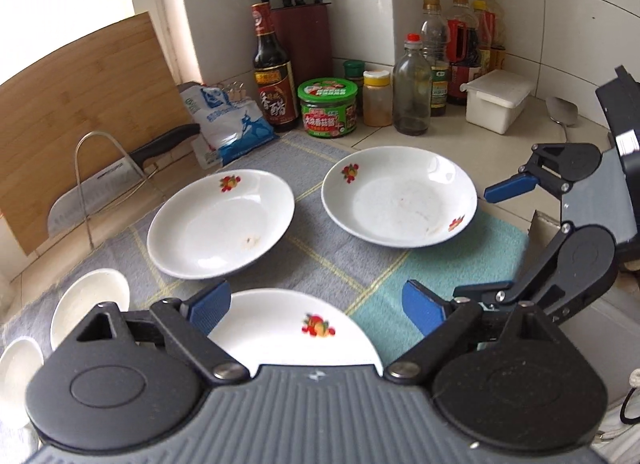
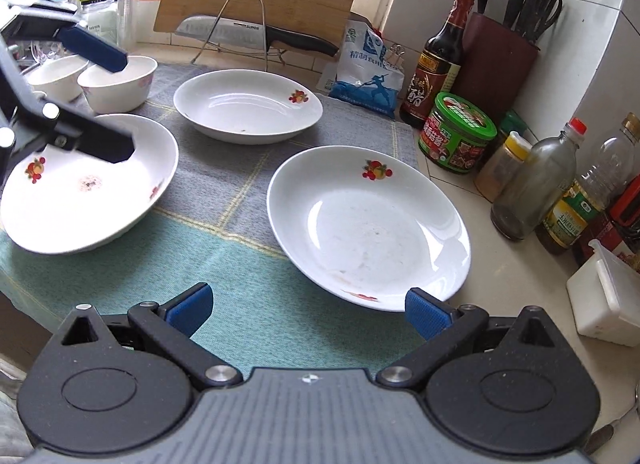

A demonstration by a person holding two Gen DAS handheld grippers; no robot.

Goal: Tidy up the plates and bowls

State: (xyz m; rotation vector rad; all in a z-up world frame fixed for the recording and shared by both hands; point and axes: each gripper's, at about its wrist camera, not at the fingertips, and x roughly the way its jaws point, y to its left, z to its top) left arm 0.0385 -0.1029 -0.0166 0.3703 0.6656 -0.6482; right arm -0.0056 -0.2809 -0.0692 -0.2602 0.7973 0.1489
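Note:
Three white plates with fruit prints lie on a grey and green cloth (image 2: 240, 264). In the left wrist view one plate (image 1: 296, 328) lies just below my left gripper (image 1: 320, 312), which is open with nothing pinched. The other two lie beyond it, at the left (image 1: 220, 223) and at the right (image 1: 400, 195). Two small white bowls (image 1: 90, 304) stand at the left edge. My right gripper (image 2: 312, 312) is open just short of the near rim of the right plate (image 2: 368, 223). The right wrist view also holds the far plate (image 2: 248, 103), the left plate (image 2: 80, 191), the bowls (image 2: 120, 83) and my left gripper (image 2: 124, 105).
Along the tiled wall stand sauce bottles (image 1: 274, 75), a green-lidded jar (image 1: 328, 107), a knife block (image 1: 300, 31) and a white lidded box (image 1: 496, 99). A salt bag (image 1: 228, 123), a cleaver on a wire rack (image 1: 104, 179) and a bamboo board (image 1: 80, 103) are at the left.

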